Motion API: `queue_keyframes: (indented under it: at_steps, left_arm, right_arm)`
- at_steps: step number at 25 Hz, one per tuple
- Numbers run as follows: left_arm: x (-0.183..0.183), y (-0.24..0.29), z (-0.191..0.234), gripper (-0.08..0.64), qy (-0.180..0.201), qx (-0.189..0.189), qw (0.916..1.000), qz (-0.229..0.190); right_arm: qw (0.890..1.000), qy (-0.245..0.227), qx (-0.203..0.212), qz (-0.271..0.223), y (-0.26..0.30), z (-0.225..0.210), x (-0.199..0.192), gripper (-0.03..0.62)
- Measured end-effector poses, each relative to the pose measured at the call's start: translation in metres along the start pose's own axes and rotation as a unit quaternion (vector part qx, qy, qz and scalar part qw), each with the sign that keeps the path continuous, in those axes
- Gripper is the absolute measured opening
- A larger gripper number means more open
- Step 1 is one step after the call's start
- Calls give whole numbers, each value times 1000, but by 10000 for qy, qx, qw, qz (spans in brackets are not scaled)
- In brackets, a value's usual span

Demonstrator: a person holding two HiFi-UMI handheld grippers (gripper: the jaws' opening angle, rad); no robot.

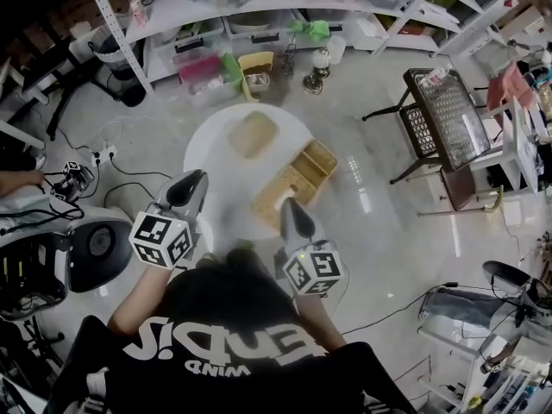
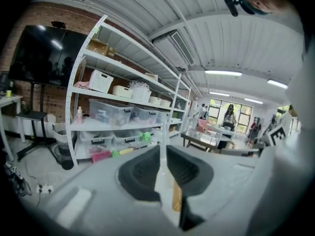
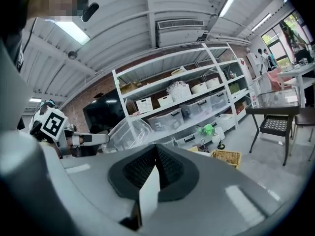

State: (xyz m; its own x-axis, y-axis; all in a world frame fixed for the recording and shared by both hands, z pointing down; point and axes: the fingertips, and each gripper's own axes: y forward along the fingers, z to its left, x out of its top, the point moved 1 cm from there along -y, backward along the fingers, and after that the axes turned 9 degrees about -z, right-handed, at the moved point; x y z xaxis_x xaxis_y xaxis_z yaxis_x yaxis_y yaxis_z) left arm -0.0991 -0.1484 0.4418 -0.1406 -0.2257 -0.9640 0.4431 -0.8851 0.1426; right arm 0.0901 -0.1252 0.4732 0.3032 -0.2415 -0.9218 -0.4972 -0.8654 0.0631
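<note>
A long run of white metal shelving (image 1: pixel 198 11), loaded with clear storage bins, lines the far side of a workshop floor. A black mesh-topped stand (image 1: pixel 448 110) sits well off to the right. In front of the shelving a person in a black printed shirt stands over a round white table (image 1: pixel 211 145).

A wooden compartment box (image 1: pixel 297 178) lies at an angle on the table's right half. A flat tan tray (image 1: pixel 253 134) rests apart from it, toward the table's far side. A small wicker basket (image 1: pixel 256 65) sits on the floor beside the shelving.

The person holds both tools low and close to the body. The left gripper (image 1: pixel 193 179) hovers over the table's left rim. The right gripper (image 1: pixel 291 205) hovers just above the near end of the wooden box, touching neither box nor table. In each gripper view the dark ribbed pads (image 2: pixel 142 173) (image 3: pixel 140 168) are pressed together along a thin seam, with nothing between them.
</note>
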Motion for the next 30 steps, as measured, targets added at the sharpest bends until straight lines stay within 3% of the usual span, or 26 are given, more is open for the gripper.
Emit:
queue_keyframes:
  at_steps: [6, 16, 22, 30]
  left_arm:
    - [5, -51, 10, 40, 202, 22, 9997, -125]
    - [-1, -123, 29, 40, 236, -213, 9992, -242]
    - [-6, -143, 21, 40, 262, -395, 9986, -229]
    - [-10, -150, -3, 40, 359, -399, 9982, -278]
  right_arm:
    - [9999, -57, -96, 28, -7, 39, -14, 0]
    - [9974, -367, -528, -324, -47, 112, -17, 0]
    - [9950, -537, -738, -411, -73, 128, -13, 0]
    - [9940, -693, -715, -463, -101, 123, -9, 0]
